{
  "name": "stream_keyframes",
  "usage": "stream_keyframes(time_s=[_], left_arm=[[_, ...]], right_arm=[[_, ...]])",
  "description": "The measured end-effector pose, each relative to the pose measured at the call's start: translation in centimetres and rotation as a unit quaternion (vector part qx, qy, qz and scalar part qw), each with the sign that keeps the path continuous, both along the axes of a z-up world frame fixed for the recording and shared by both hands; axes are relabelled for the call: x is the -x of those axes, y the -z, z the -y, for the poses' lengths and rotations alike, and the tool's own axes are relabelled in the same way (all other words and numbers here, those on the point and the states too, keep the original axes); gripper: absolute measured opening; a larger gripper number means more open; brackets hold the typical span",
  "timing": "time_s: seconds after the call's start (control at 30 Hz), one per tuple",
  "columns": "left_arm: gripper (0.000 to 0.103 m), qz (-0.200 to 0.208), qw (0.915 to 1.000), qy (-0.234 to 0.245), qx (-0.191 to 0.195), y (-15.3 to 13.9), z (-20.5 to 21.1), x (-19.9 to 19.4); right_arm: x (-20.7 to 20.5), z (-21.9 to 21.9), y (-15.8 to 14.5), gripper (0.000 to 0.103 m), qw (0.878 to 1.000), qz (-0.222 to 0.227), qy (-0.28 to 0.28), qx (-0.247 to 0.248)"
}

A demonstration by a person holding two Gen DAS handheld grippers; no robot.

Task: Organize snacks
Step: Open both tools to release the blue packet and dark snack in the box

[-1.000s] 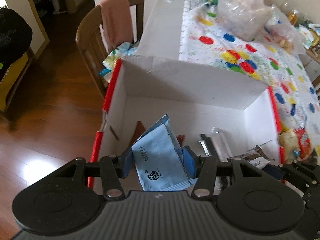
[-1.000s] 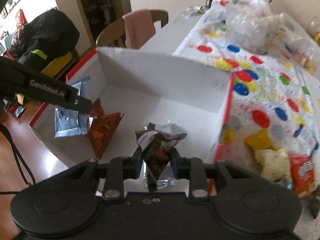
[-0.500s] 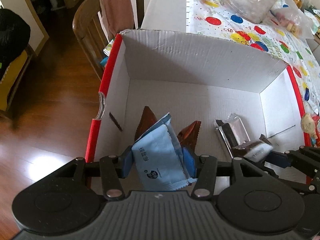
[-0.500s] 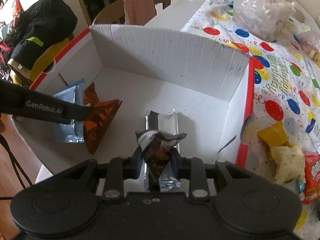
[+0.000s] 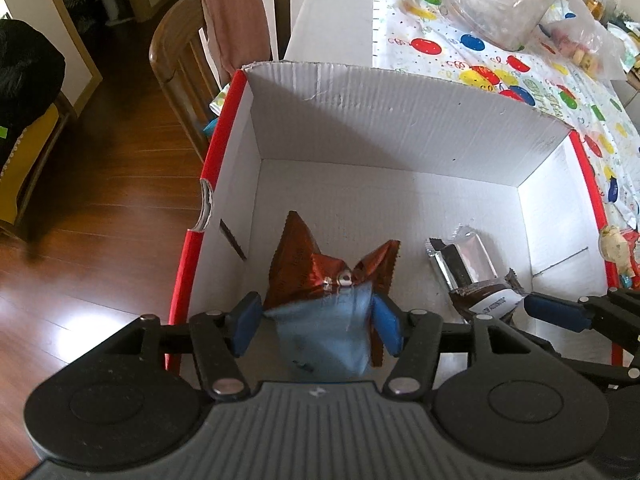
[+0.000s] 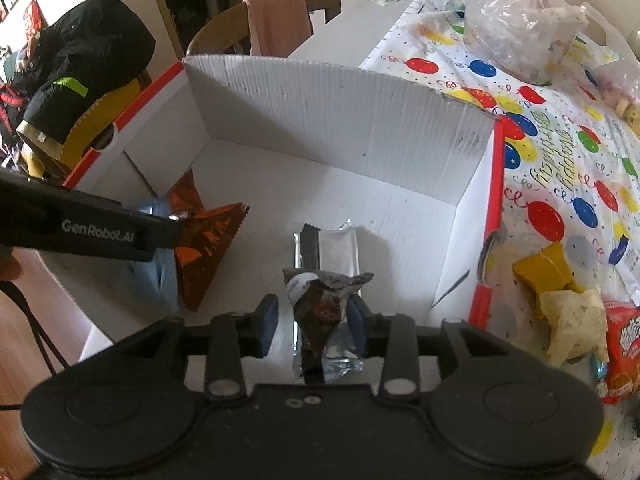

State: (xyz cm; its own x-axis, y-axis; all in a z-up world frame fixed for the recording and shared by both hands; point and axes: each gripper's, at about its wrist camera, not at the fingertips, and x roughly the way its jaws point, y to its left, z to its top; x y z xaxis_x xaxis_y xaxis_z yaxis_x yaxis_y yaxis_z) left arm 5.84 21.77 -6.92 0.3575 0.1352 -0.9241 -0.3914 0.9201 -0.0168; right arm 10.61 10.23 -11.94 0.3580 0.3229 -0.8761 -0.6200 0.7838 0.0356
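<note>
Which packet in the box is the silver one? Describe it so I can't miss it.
Look inside the white cardboard box on the table. On its floor, right of the orange-brown foil packet, lies the silver packet, flat, with one dark end. It is the only shiny silver wrapper there.

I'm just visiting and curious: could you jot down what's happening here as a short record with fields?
Container: white cardboard box with red edges
Left gripper: jaws opening, blue packet between them, pads off it
Right gripper: jaws opening, dark brown packet between them
Already in box: copper-brown packet, silver packet
Outside box: more snacks on balloon-print tablecloth
</note>
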Motion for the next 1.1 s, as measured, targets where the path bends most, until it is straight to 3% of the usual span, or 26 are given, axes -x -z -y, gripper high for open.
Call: stream_keyframes(time_s=[0.13, 0.37, 0.5, 0.6, 0.97, 1.1], left_arm=[[0.061, 0.013, 0.9999, 0.007, -0.001, -0.8, 0.6, 0.5], [0.066, 0.044, 0.9989, 0.017, 0.0, -2.5, 1.8, 1.3], [0.07, 0.064, 0.9976, 0.027, -0.003, -3.7, 2.8, 1.6], [0.07, 0.076, 0.9965, 0.036, -0.002, -4.5, 3.7, 1.8], [0.07, 0.112, 0.9909, 0.075, 0.003, -6.8, 8.4, 1.8], [0.08, 0.125, 0.9884, 0.086, 0.006, -7.4, 10.1, 1.7]], right_arm=[[0.5, 0.5, -1.0, 0.046, 1.0, 0.01, 0.001, -0.012], [1.4, 2.0, -3.0, 0.051, 0.999, 0.021, 0.005, -0.033], [2.0, 3.2, -4.2, 0.064, 0.998, 0.031, 0.006, -0.045], [2.4, 4.3, -5.1, 0.066, 0.998, 0.038, 0.009, -0.053], [3.6, 9.1, -8.4, 0.091, 0.994, 0.072, 0.031, -0.082], [3.6, 11.7, -9.2, 0.099, 0.991, 0.08, 0.046, -0.096]])
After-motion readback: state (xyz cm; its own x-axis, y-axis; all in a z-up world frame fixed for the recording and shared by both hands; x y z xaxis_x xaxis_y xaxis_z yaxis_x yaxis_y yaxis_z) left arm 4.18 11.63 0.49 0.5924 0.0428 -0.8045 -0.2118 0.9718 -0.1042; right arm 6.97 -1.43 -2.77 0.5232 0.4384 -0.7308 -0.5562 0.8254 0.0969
